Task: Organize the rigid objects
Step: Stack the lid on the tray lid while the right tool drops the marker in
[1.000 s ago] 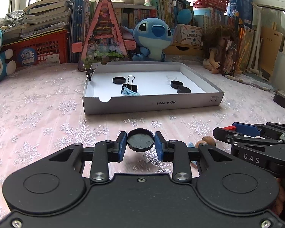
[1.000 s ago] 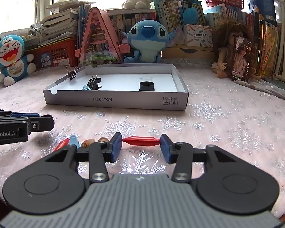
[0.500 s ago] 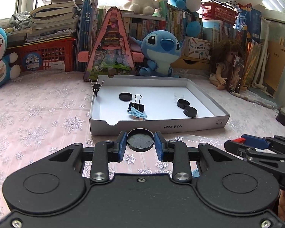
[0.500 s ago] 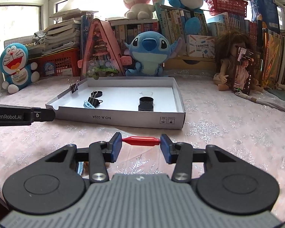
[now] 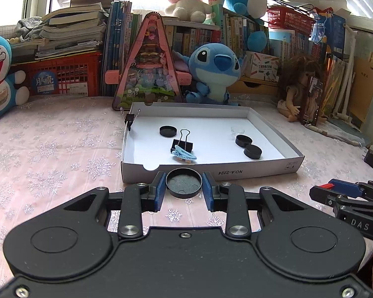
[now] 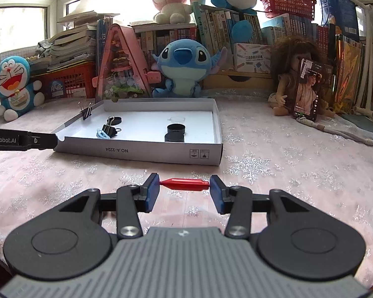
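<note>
- Your left gripper (image 5: 184, 185) is clenched on a round black plastic cap (image 5: 184, 183), hollow side up, pinched at its rim between the blue pads. It hangs just short of the near wall of the shallow white cardboard tray (image 5: 236, 172).
- Your right gripper (image 6: 184, 184) grasps a slim red plastic capsule-shaped piece (image 6: 184, 184) end to end, held crosswise above the pink snowflake tablecloth (image 6: 273, 154), near the tray's front right corner but not over it.
- Already in the tray: three more black round caps (image 5: 252, 151), a small clear round dish (image 5: 237, 130), a black binder clip (image 5: 182, 145) touching a light-blue hair clip (image 5: 184, 155), and another binder clip clamped to the far left wall (image 5: 129, 118).
- By the look of it, you are well into the sorting; both held pieces are not yet delivered.
- What is left, as I judge it: carry each piece over the wall and let go, the cap near its fellows.
- Whether loose items remain on the cloth behind the grippers cannot be told from here.
</note>
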`<action>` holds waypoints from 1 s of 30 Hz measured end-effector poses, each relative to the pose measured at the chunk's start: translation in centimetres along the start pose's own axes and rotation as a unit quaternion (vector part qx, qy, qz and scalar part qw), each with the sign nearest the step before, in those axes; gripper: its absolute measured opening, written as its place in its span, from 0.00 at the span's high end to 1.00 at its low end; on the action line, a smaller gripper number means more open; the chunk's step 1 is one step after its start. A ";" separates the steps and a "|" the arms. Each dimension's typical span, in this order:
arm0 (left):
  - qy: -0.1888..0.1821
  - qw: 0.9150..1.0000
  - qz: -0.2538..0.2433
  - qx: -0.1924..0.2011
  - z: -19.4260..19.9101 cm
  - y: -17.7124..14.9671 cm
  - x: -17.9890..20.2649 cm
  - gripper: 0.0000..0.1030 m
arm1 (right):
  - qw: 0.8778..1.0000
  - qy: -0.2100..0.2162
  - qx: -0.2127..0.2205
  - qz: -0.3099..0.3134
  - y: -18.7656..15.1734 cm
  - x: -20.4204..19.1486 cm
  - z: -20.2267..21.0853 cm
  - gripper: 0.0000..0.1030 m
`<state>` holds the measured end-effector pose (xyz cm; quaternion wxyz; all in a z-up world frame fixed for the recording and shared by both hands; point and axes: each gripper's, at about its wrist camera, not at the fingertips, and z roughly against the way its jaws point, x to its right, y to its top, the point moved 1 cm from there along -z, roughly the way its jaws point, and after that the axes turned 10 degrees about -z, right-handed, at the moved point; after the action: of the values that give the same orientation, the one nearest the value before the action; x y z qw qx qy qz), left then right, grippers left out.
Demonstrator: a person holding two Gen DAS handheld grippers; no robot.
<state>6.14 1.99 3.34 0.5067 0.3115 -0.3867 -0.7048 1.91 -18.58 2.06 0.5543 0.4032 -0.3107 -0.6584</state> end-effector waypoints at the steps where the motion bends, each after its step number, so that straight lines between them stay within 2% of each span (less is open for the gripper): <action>1: 0.000 1.000 0.000 0.000 -0.1 0.2 -0.1 0.71 | 1.000 0.000 0.002 -0.003 0.3 0.1 -0.1 0.51; 16: -0.004 1.000 0.023 0.003 -3.5 6.0 -1.6 0.71 | 0.999 0.019 -0.003 -0.036 6.7 0.5 -4.1 0.52; 21: -0.004 0.999 0.036 -0.007 -6.2 8.2 -2.4 0.71 | 0.999 0.024 -0.011 -0.040 8.5 0.3 -6.3 0.52; 30: 0.006 0.997 0.068 -0.042 -12.6 10.8 -3.9 0.71 | 0.994 0.036 -0.061 -0.077 11.5 0.7 -12.0 0.51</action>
<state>22.80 0.81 6.42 0.5683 0.2675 -0.3734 -0.6827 17.91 -21.04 5.97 0.5362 0.4151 -0.2177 -0.7020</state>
